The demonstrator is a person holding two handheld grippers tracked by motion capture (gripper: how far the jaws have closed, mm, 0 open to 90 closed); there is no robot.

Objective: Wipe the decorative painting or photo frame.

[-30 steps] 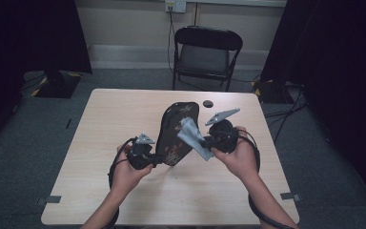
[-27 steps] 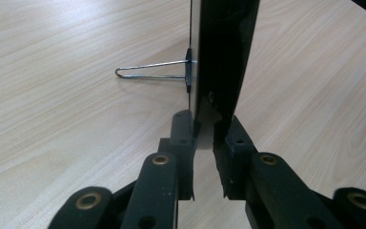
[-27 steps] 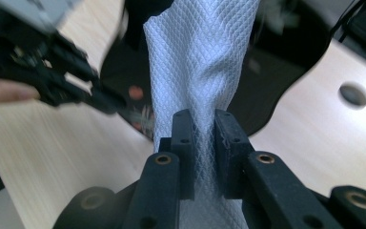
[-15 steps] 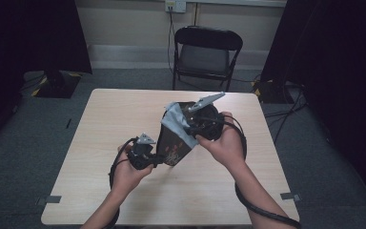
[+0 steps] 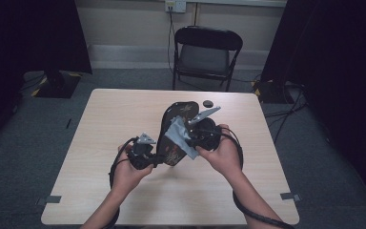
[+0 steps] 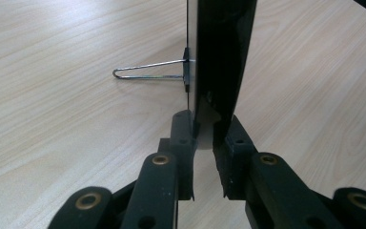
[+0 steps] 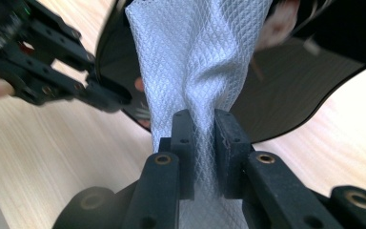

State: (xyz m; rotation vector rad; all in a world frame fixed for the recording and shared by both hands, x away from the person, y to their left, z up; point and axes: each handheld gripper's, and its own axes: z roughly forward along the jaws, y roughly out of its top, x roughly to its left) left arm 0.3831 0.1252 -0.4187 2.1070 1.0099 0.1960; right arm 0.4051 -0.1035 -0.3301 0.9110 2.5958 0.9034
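Oval plate [image 5: 174,138] upright at tabletop [image 5: 100,143] centre. Cloth [image 5: 180,138] on plate's right face. Small disc [image 5: 208,103] behind plate. Chair [image 5: 205,55] beyond tabletop.
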